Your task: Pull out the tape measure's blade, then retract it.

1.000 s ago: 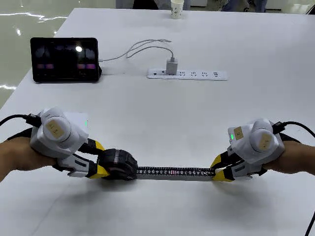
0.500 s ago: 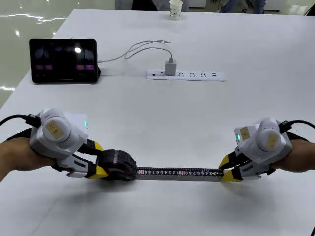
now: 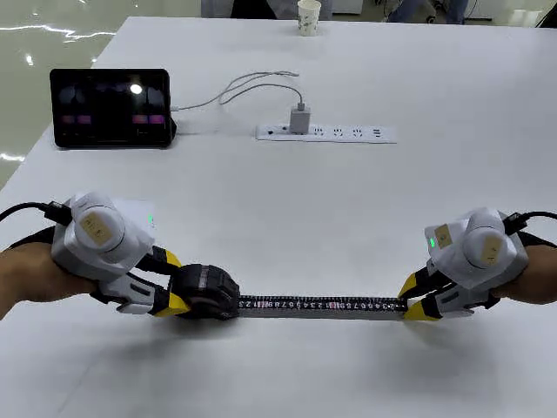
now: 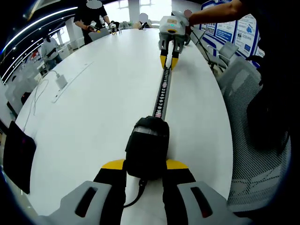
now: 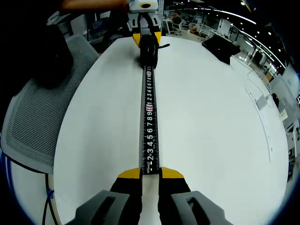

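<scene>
Though stretched along the tabletop [image 3: 348, 200] from 7 to 4 o'clock, likely wants to snap back: thin springy blade [image 3: 322, 304]. Rigid tape measure case [image 3: 207, 291] clamped in left gripper [image 3: 177, 280] jaws; blade tip pinched in right gripper [image 3: 411, 300] jaws, best hold.

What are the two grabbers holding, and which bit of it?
Left gripper clamps the black tape measure case by its sides; right gripper pinches the tip of its black numbered metal blade.

Left white-and-yellow two-jaw gripper [image 3: 177, 281], low, clamps the black tape-measure case [image 3: 209, 290]; right matching gripper [image 3: 411, 299], well apart, pinches the numbered black blade [image 3: 322, 304] at its tip.
</scene>
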Tool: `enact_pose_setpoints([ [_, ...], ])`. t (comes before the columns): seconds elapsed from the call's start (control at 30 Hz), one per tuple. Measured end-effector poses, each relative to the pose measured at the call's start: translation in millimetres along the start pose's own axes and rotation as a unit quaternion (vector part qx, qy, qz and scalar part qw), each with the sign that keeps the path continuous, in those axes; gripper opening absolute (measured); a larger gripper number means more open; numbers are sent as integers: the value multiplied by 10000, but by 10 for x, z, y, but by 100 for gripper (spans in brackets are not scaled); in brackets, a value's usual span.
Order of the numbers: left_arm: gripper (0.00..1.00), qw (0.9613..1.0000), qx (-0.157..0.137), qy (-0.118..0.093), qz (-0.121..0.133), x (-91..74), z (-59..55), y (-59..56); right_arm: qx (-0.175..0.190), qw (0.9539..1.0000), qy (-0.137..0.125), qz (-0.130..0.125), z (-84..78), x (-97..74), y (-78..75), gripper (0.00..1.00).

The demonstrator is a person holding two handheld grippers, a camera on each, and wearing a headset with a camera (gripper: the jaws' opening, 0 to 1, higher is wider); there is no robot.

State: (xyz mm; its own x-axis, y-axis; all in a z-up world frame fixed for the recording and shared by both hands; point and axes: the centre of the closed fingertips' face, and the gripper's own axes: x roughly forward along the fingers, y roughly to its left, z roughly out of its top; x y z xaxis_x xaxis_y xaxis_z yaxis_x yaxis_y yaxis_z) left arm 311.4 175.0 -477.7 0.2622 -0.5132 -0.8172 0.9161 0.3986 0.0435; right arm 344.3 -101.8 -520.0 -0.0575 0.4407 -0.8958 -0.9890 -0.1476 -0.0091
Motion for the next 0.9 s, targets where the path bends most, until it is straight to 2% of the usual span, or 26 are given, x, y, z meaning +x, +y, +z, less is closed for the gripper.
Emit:
enact_pose_setpoints([
  [0.3,24,10000,7,42,17,15,17,8,54,10000,-6,8,1,-5,15,9],
  [0.67,25,9998,61,202,15,29,17,13,-34,9999,113,41,-1,-1,5,10],
  [0.9,25,9997,69,226,6,36,11,18,-148,9997,183,80,-4,6,1,10],
])
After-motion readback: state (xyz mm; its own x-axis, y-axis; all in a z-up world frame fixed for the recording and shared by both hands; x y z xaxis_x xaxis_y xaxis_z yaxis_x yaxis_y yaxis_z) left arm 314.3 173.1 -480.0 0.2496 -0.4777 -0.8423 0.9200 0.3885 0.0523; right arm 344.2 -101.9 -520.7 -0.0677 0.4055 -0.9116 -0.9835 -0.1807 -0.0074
